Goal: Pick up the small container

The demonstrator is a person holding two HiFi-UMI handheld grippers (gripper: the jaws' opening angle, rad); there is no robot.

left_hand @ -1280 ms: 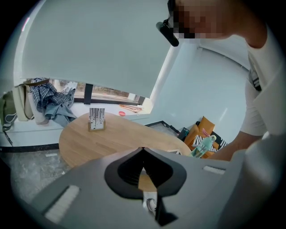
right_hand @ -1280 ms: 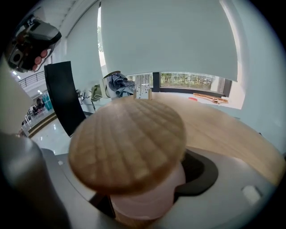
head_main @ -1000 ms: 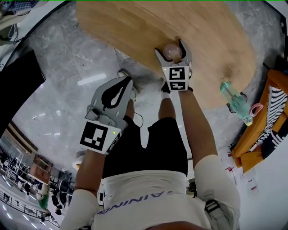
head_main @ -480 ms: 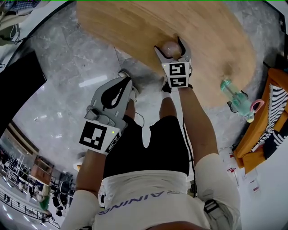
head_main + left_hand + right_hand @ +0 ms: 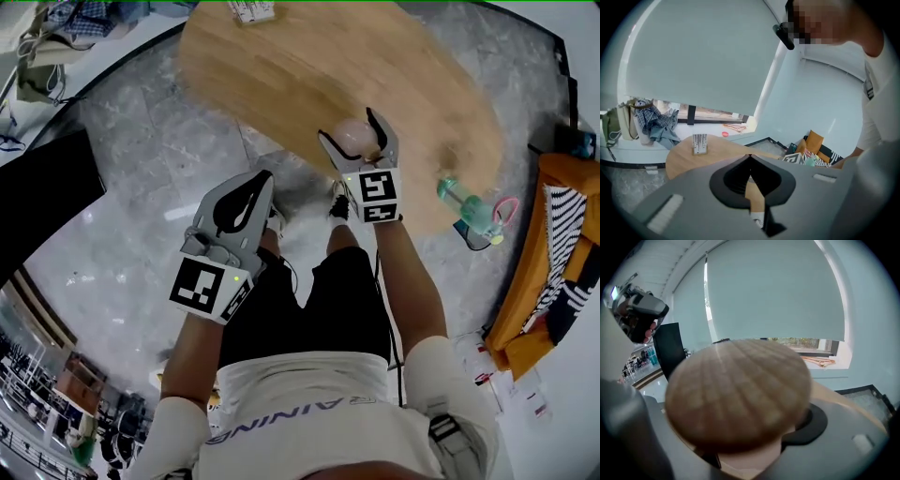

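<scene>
The small container, pinkish with a round ribbed wooden lid, sits between the jaws of my right gripper over the near edge of the oval wooden table. The jaws stand wide, one finger pressed on each side of it. In the right gripper view the lid of the container fills the middle, and my right gripper clasps its body below. My left gripper hangs shut and empty over the floor, left of the table. In the left gripper view the tips of my left gripper meet.
A green water bottle with a pink loop stands at the table's right edge. A small card stand sits at the far end. An orange seat with a striped cushion is at the right, a black panel at the left.
The right gripper with the container has come nearer the camera and a little right across the table edge. The head view has shifted. The left gripper has stayed shut in place.
</scene>
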